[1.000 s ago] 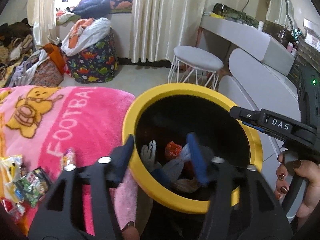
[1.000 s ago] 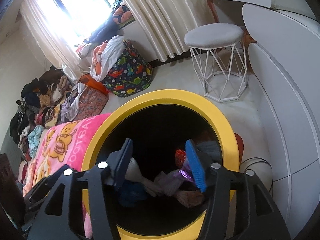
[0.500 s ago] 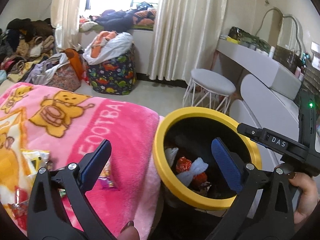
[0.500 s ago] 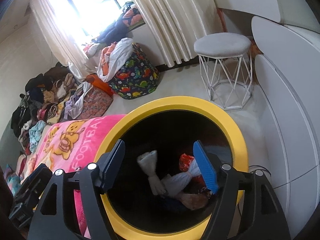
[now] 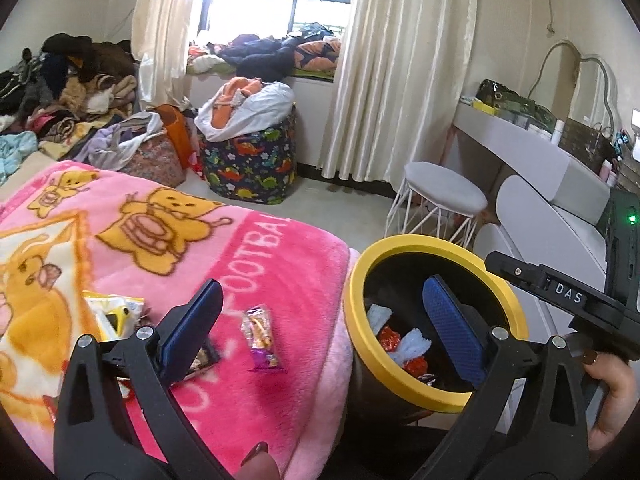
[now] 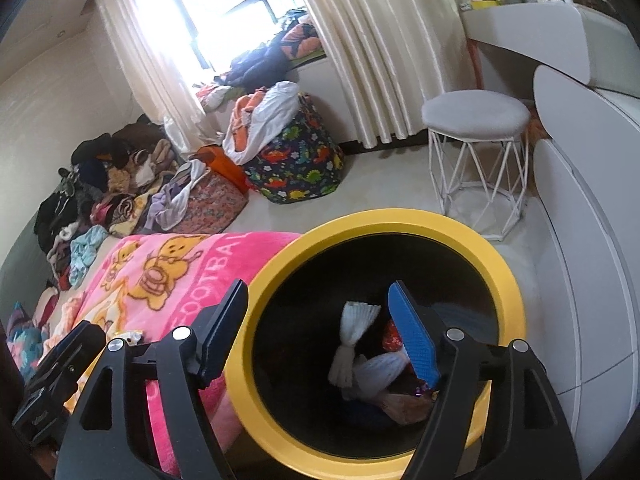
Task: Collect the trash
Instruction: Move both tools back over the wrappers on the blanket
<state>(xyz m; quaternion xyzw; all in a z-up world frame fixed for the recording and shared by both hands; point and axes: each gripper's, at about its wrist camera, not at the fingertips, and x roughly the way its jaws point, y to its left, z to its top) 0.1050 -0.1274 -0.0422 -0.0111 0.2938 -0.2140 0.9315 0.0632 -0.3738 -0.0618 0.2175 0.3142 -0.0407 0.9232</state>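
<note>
Round black bin with a yellow rim (image 5: 434, 394) beside a bed under a pink fleece cartoon-bear blanket (image 5: 280, 264). Inside the bin, crumpled trash: pale blue-white tissue twists (image 6: 352, 344) and red wrappers (image 5: 388, 338). On the blanket, near the bin, a small purple snack wrapper (image 5: 262, 338); further left, a yellow-white packet (image 5: 114, 314). Left gripper (image 5: 316, 326) above blanket and bin, jaws spread wide, having just opened, nothing between. Right gripper (image 6: 320, 330) over the bin's mouth, jaws apart, empty.
</note>
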